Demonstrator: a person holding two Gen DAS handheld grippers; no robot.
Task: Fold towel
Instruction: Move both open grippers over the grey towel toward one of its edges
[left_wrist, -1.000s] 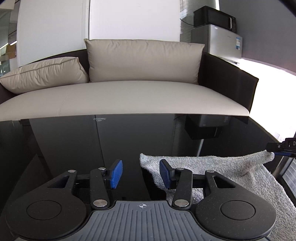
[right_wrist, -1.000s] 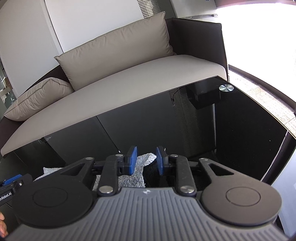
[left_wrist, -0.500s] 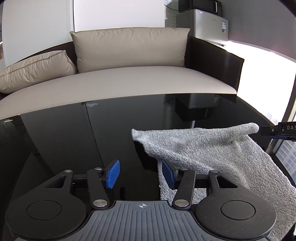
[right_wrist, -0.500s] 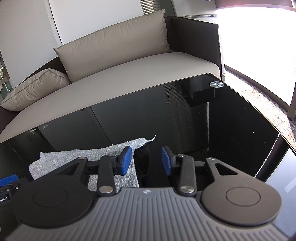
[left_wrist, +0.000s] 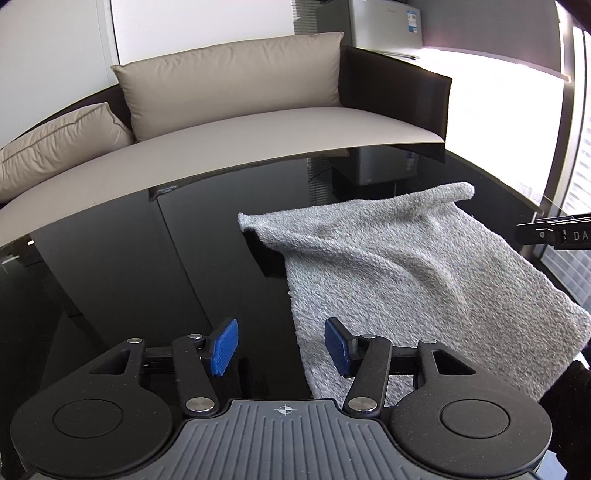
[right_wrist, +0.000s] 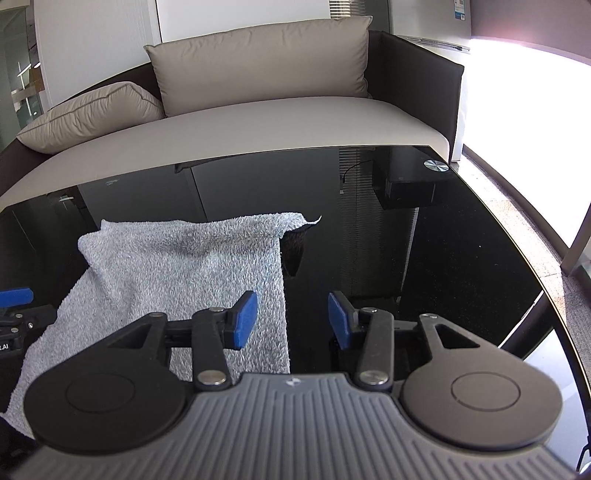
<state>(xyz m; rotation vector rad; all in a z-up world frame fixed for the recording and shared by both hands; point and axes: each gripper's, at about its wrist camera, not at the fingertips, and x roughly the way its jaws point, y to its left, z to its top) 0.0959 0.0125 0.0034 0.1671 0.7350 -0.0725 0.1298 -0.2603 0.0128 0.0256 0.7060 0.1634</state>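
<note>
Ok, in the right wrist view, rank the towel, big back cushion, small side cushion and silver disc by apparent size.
1. Towel, though it is nearest the camera, so unsure against the next.
2. Back cushion.
3. Side cushion.
4. Silver disc.

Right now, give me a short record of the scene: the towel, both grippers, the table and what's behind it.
towel: grey towel, lying on the table, top layer rumpled
table: glossy black table
left gripper: left gripper, open, nothing pinched
right gripper: right gripper, jaws opening, nothing pinched
background: beige sofa with cushions
</note>
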